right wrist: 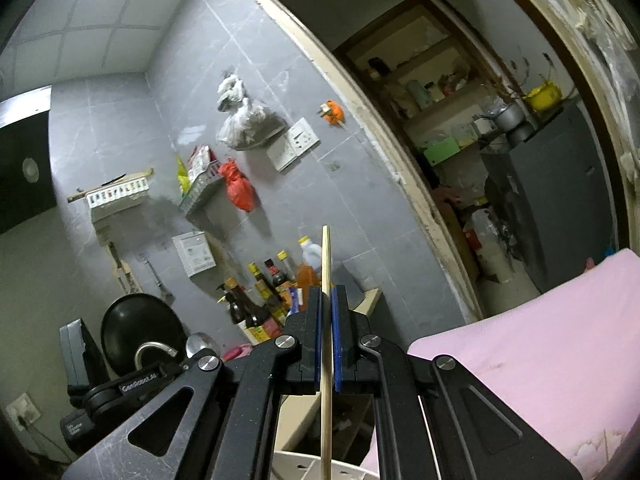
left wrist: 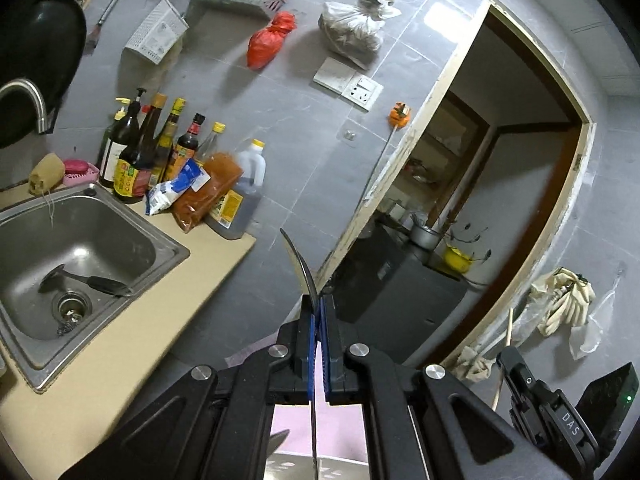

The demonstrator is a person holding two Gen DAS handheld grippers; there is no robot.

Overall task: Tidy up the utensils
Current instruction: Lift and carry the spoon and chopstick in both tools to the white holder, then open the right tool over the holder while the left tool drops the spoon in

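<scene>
- Being pinched edge-on in the left gripper (left wrist: 318,312), a metal spoon (left wrist: 298,260) is being pointed toward 12 o'clock.
- Being clamped in the right gripper (right wrist: 330,312), a chopstick (right wrist: 327,264) is being held lengthwise along the fingers.
- A white holder (right wrist: 304,468) is being glimpsed at 6 o'clock, probably nearer the right hand.

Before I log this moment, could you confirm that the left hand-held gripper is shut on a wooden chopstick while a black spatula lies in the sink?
Not quite: the left wrist view shows the left hand-held gripper shut on a thin metal utensil, not a wooden chopstick. The black spatula does lie in the sink.
</scene>
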